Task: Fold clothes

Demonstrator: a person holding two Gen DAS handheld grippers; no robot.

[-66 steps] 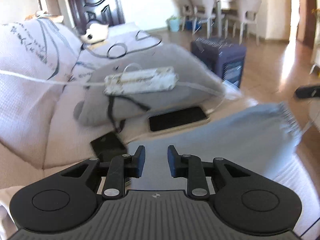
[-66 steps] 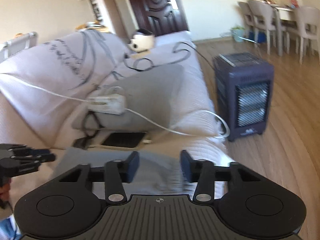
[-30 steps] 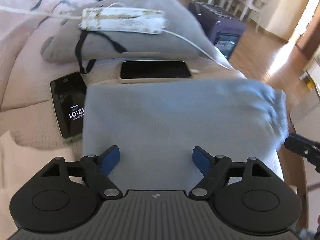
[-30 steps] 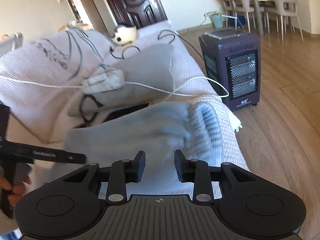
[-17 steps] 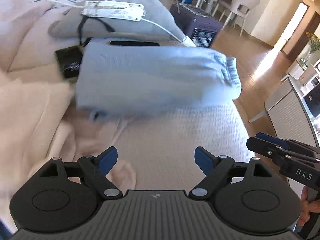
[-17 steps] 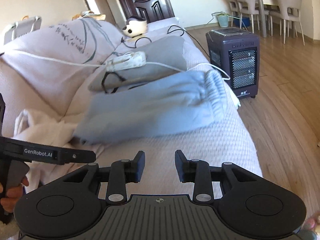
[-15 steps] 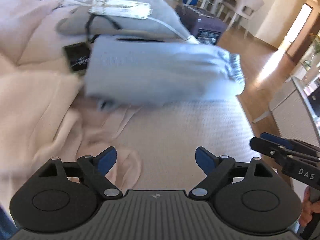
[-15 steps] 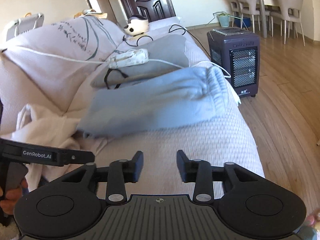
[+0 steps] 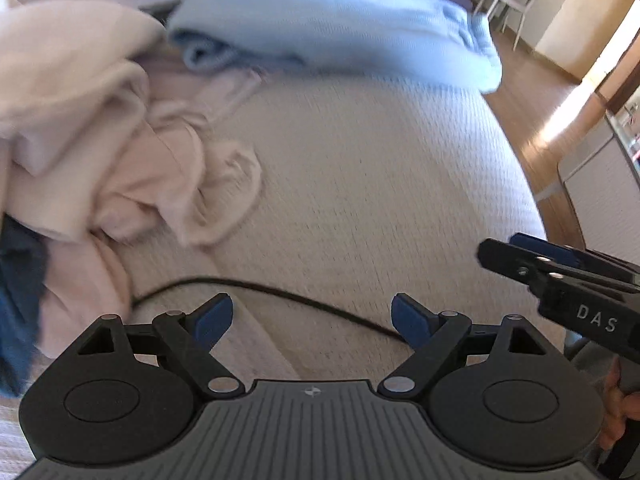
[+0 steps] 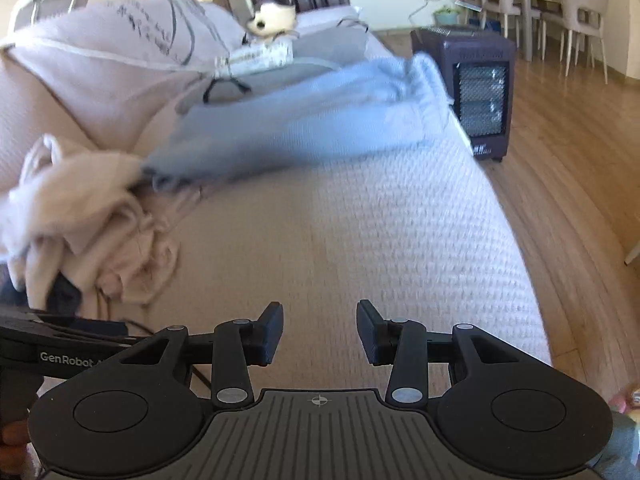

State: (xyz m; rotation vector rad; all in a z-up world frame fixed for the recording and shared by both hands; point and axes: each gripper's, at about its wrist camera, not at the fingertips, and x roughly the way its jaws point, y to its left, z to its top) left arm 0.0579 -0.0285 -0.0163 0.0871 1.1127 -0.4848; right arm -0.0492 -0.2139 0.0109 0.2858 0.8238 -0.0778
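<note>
A folded light blue garment [image 9: 328, 24] lies across the far part of the sofa seat; it also shows in the right wrist view [image 10: 304, 116]. A crumpled cream garment [image 9: 120, 144] lies in a heap at the left, also seen in the right wrist view [image 10: 84, 216]. My left gripper [image 9: 312, 320] is open and empty above the bare seat. My right gripper [image 10: 320, 332] is open and empty, well short of the blue garment. Its fingers [image 9: 532, 256] show at the right edge of the left wrist view.
The cream woven sofa seat [image 10: 360, 248] lies between the grippers and the clothes. A black cable [image 9: 280, 292] crosses it. A grey cushion with a white power strip [image 10: 260, 56], a dark heater [image 10: 476, 80] on the wood floor and dining chairs [image 10: 532, 4] are beyond.
Both grippers have drawn back from the blue garment, which stays folded on the sofa. The left gripper has swung left toward the cream heap. The right jaws have opened wider.
</note>
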